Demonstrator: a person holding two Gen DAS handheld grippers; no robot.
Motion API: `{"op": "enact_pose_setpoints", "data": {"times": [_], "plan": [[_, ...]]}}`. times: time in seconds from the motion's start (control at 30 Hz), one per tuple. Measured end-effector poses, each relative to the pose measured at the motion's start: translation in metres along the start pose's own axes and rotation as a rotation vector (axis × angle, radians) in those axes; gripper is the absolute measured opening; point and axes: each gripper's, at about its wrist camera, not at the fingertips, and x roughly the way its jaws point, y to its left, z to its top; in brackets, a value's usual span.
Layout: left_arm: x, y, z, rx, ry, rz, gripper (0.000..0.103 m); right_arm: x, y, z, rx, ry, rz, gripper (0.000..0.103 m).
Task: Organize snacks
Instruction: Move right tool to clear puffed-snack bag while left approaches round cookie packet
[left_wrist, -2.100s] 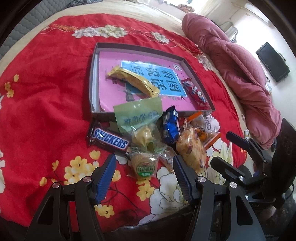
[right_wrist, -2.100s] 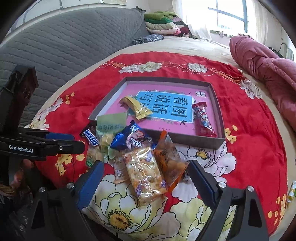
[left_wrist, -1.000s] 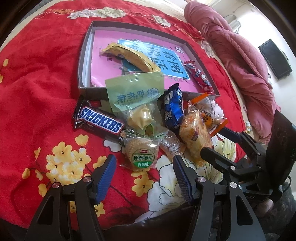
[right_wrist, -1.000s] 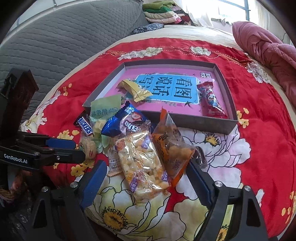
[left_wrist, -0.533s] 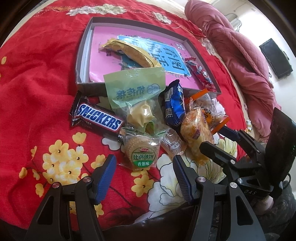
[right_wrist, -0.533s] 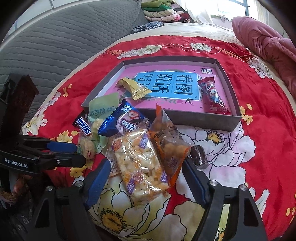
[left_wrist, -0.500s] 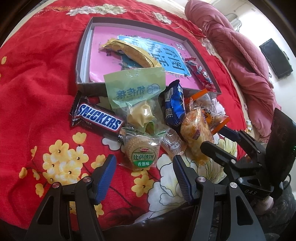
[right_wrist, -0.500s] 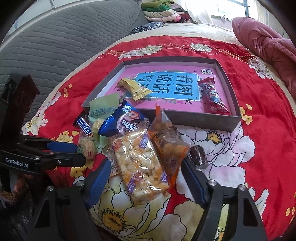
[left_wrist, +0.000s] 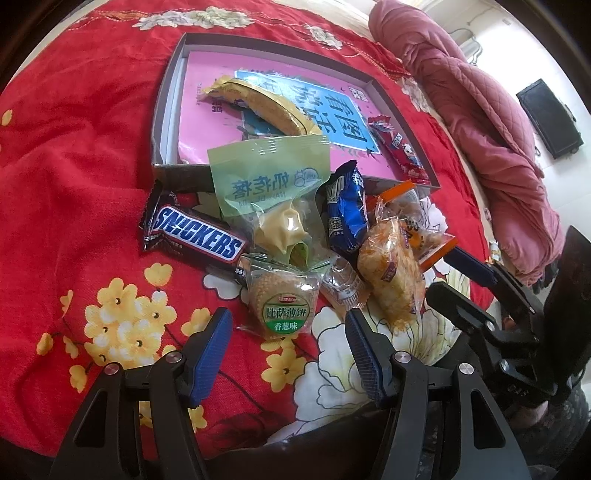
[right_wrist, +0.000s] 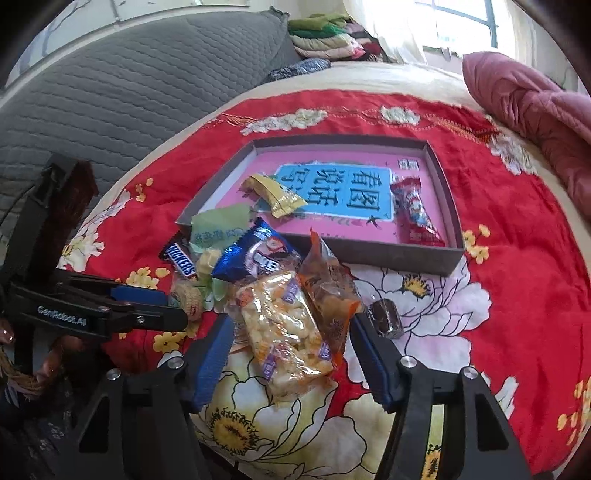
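right jaws narrowed — snickers bar (left_wrist: 195, 236) unmoved

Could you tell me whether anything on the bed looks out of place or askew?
Only two snacks lie in the grey box: a yellow wrapper and a red packet. The rest sit jumbled in front of it, overlapping, and the green packet leans over the box's near wall.
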Motion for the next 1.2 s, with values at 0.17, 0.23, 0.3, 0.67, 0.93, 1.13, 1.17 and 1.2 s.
{"op": "enact_pose_setpoints", "data": {"times": [0.17, 0.23, 0.3, 0.67, 0.93, 1.13, 1.17, 1.2], "plan": [[0.001, 0.0, 0.0, 0.004, 0.005, 0.003, 0.065, 0.0, 0.007, -0.001, -0.036, 0.011, -0.001, 0.065], [0.001, 0.0, 0.0, 0.004, 0.006, 0.005, 0.065, -0.002, 0.008, -0.001, -0.039, 0.0, -0.005, 0.065], [0.002, -0.001, 0.0, 0.004, 0.008, 0.005, 0.065, -0.008, 0.008, 0.001, -0.039, -0.03, -0.023, 0.065], [0.005, 0.001, 0.0, -0.003, 0.017, 0.005, 0.065, -0.013, 0.011, 0.001, -0.064, -0.058, 0.006, 0.06], [0.004, 0.002, 0.0, -0.008, 0.014, 0.007, 0.065, -0.02, 0.018, 0.001, -0.096, -0.084, 0.002, 0.058], [0.003, 0.002, -0.001, -0.006, 0.013, 0.005, 0.065, -0.009, 0.016, -0.001, -0.094, -0.033, 0.012, 0.058], [0.003, 0.002, -0.001, -0.005, 0.013, 0.005, 0.065, -0.005, 0.014, -0.001, -0.086, -0.015, 0.017, 0.058], [0.003, 0.002, -0.001, -0.005, 0.014, 0.004, 0.065, -0.002, 0.012, -0.001, -0.08, -0.004, 0.019, 0.058]]}}
